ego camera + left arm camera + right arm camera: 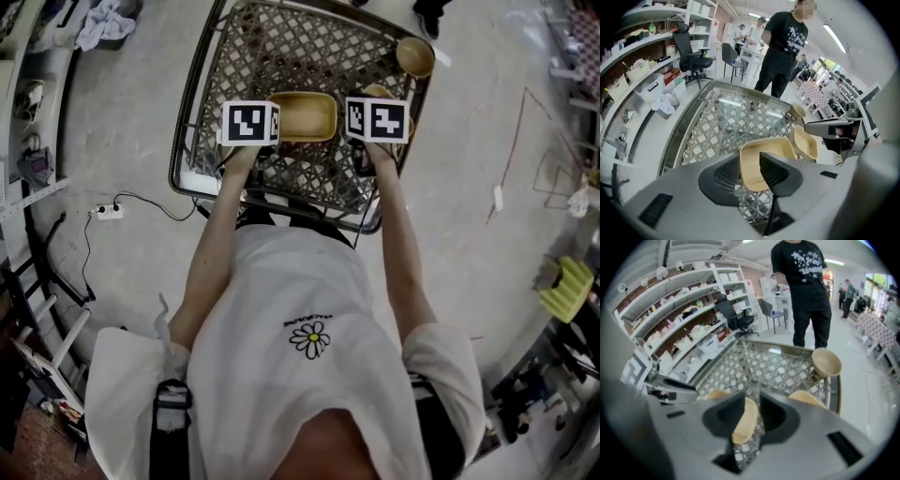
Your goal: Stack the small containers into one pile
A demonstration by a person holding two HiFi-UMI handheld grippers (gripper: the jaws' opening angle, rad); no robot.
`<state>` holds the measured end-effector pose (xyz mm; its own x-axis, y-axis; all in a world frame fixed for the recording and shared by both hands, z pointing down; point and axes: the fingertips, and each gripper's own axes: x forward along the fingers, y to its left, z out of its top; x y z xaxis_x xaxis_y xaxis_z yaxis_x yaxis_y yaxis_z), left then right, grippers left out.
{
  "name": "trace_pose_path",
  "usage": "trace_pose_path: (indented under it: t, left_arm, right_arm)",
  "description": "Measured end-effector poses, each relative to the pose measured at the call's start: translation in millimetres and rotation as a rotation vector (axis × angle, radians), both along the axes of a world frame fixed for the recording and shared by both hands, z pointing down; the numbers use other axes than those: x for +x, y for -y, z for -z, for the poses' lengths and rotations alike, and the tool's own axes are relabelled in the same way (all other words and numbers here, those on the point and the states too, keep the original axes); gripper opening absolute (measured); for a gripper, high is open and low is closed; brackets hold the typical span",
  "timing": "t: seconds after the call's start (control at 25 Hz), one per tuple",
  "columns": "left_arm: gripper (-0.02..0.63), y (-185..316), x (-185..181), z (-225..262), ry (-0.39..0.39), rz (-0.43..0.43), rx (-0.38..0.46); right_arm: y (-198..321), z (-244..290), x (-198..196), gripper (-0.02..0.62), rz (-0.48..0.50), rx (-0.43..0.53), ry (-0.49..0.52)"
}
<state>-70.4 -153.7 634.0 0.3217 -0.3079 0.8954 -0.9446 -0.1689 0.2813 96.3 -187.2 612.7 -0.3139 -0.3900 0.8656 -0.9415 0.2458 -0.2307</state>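
Tan rectangular container [302,116] sat mid-bench, between both tools. Left tool [750,158] was released, container lined up between its jaws, not pinched. Right tool [752,397] was released too, rim between its jaws, unpressed. Risk: a jaw snags that rim on pull-out and tips it or shoves it into the second container [806,140] at its 3 o'clock. Round bowl [414,56] sat right at the bench [281,37] edge, 1 o'clock corner, so a wide right swing could knock it off. Open lattice toward 11 o'clock.
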Motion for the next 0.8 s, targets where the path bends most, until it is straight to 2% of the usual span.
trace_pose_path:
  t: [0.12, 0.28, 0.4, 0.52, 0.6, 0.68, 0.8]
  left_arm:
    - [0.147, 25, 3, 51, -0.022, -0.001, 0.135]
    - [0.106, 54, 9, 132, -0.052, -0.022, 0.348]
    - [0.052, 64, 20, 204, -0.119, -0.063, 0.582]
    - [0.040, 56, 33, 270, -0.163, -0.123, 0.836]
    - [0.031, 45, 40, 302, -0.172, -0.148, 0.961]
    - [0.028, 34, 46, 325, -0.170, -0.157, 1.050]
    - [0.026, 21, 55, 350, -0.165, -0.164, 1.139]
  right_arm:
    - [15, 52, 2, 0.087, -0.045, 0.147, 0.010]
    - [23, 130, 1, 0.069, -0.110, 0.358, 0.033]
    - [18, 194, -2, 0.054, -0.154, 0.546, 0.067]
    - [0, 254, -3, 0.049, -0.200, 0.754, 0.092]
    - [-17, 285, -3, 0.046, -0.236, 0.880, 0.095]
    - [-34, 307, 0, 0.043, -0.272, 0.975, 0.086]
    - [-53, 326, 5, 0.038, -0.307, 1.052, 0.074]
